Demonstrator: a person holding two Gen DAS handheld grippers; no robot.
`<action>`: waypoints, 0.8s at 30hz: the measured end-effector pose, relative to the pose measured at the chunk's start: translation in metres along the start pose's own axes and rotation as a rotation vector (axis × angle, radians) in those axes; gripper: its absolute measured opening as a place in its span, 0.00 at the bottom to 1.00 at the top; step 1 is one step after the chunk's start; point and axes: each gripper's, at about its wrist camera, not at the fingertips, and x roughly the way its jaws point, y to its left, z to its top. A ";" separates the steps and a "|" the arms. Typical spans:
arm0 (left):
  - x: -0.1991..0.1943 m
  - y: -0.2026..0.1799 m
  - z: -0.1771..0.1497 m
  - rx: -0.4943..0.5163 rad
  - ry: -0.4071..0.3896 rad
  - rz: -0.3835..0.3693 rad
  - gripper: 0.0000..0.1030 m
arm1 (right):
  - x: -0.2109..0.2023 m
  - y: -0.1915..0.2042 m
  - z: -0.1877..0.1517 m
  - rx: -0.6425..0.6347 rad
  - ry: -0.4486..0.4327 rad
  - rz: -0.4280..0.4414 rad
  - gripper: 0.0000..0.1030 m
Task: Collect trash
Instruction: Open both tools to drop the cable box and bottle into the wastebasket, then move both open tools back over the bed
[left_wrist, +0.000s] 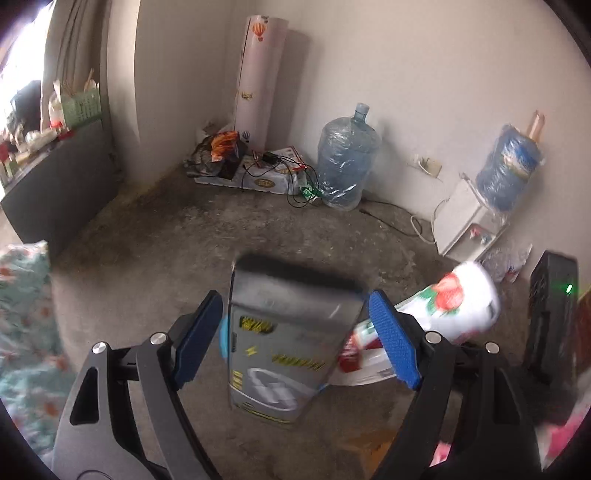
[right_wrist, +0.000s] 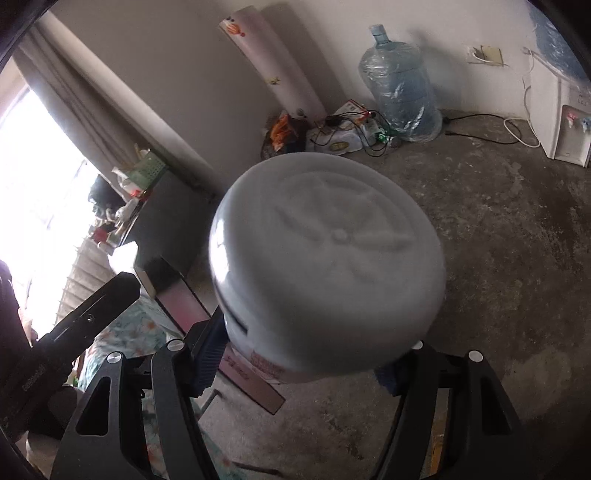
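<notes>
My left gripper (left_wrist: 295, 314) is shut on a grey box (left_wrist: 280, 354) with yellow lettering; a blue pad presses each of its long sides, and it hangs upright above the concrete floor. To its right a white cup with a strawberry print (left_wrist: 458, 302) lies tilted, partly behind the right finger. In the right wrist view the round white bottom of that cup (right_wrist: 328, 266) fills the middle and is blurred. My right gripper (right_wrist: 306, 354) is shut on it, and the cup hides most of both pads.
In the far corner stand a tall rolled sheet (left_wrist: 260, 74), a pile of wrappers and cables (left_wrist: 255, 166) and a big water jug (left_wrist: 347, 158). A white water dispenser (left_wrist: 465, 229) stands right, a dark cabinet (left_wrist: 62, 184) left, a floral cloth (left_wrist: 26, 332) near left.
</notes>
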 end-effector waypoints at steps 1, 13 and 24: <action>0.021 0.000 0.003 -0.024 0.012 -0.006 0.75 | 0.016 -0.009 0.005 0.036 0.011 0.015 0.62; 0.072 0.039 -0.027 -0.036 0.147 0.046 0.77 | 0.135 -0.100 -0.047 0.249 0.173 -0.086 0.77; -0.092 0.063 -0.022 -0.027 0.011 -0.076 0.77 | 0.032 -0.076 -0.055 0.217 -0.006 0.035 0.77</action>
